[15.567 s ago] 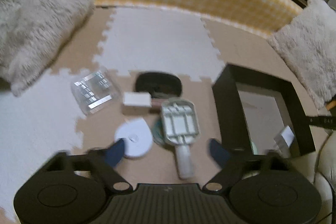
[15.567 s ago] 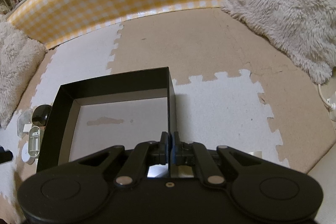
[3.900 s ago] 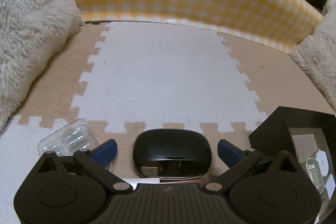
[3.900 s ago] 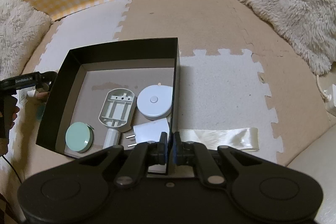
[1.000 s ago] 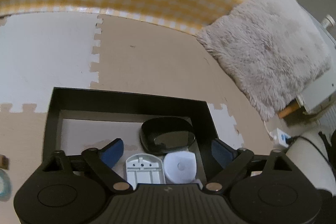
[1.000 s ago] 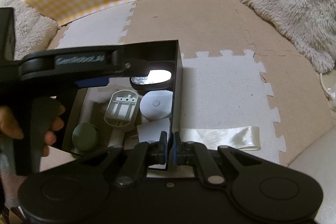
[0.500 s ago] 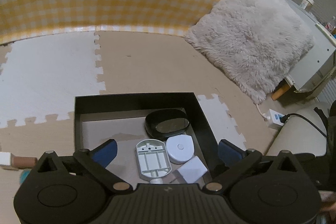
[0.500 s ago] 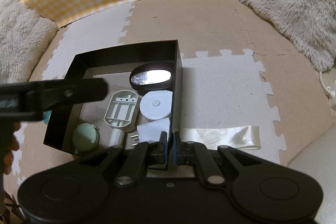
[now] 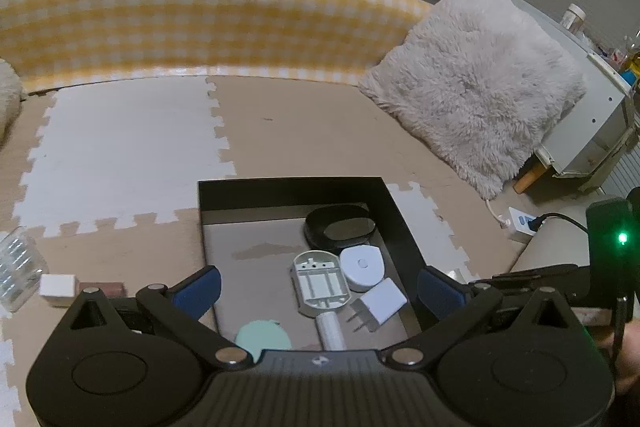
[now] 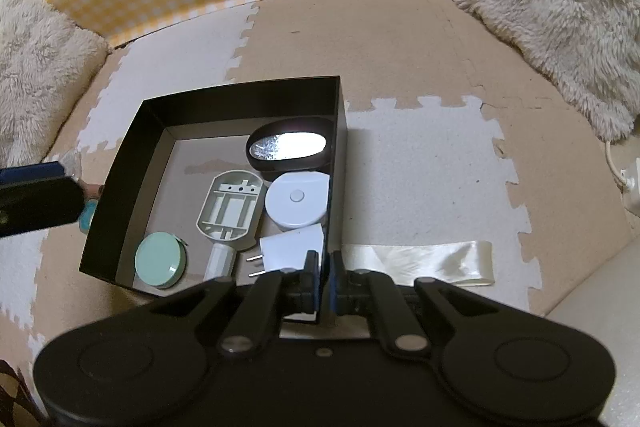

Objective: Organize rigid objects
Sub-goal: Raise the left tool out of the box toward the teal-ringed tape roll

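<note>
A black open box (image 10: pixel 240 97) (image 9: pixel 292 185) lies on the foam mat. It holds a black oval case (image 10: pixel 290 149) (image 9: pixel 339 229), a grey-white plastic frame with a handle (image 10: pixel 230 205) (image 9: pixel 320 283), a round white device (image 10: pixel 296 201) (image 9: pixel 362 265), a white plug adapter (image 10: pixel 292 249) (image 9: pixel 382 303) and a mint round case (image 10: pixel 160 259) (image 9: pixel 262 339). My right gripper (image 10: pixel 325 267) is shut on the box's near right wall. My left gripper (image 9: pixel 318 287) is open and empty above the box's near left side.
Left of the box on the mat lie a clear plastic case (image 9: pixel 16 267), a small white block (image 9: pixel 58 285) and a brown block (image 9: pixel 102 287). A cream ribbon (image 10: pixel 420 263) lies right of the box. Fluffy pillows (image 9: pixel 476 83) and a yellow checked bolster (image 9: pixel 180 27) border the mat.
My left gripper has drawn back and left from over the box, open and empty; the black oval case stays inside. My right gripper has kept its hold on the wall.
</note>
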Motion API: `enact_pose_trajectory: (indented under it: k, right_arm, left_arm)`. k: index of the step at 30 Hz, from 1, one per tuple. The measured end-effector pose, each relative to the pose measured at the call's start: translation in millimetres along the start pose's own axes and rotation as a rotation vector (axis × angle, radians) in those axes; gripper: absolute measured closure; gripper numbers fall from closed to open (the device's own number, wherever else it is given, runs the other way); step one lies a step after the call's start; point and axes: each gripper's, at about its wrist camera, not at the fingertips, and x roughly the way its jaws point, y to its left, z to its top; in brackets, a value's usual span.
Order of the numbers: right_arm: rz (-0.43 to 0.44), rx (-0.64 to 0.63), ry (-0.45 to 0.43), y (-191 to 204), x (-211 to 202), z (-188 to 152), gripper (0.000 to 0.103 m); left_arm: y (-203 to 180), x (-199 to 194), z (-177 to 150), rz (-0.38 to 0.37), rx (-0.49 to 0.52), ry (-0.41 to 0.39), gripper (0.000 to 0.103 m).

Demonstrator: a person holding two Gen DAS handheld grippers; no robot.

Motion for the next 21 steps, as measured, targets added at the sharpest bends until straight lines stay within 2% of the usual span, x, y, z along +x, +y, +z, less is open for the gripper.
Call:
enact_pose_trajectory:
  k: [10, 21]
  right_arm:
    - [-0.005, -0.007, 0.000, 1, 0, -1, 0.098]
    - [-0.010, -0.012, 0.000, 2, 0, -1, 0.098]
  left_arm:
    - [32, -28, -19, 0.033, -0.033, -0.009, 0.000]
    - [53, -46, -46, 0.138, 0.071, -0.015, 0.000]
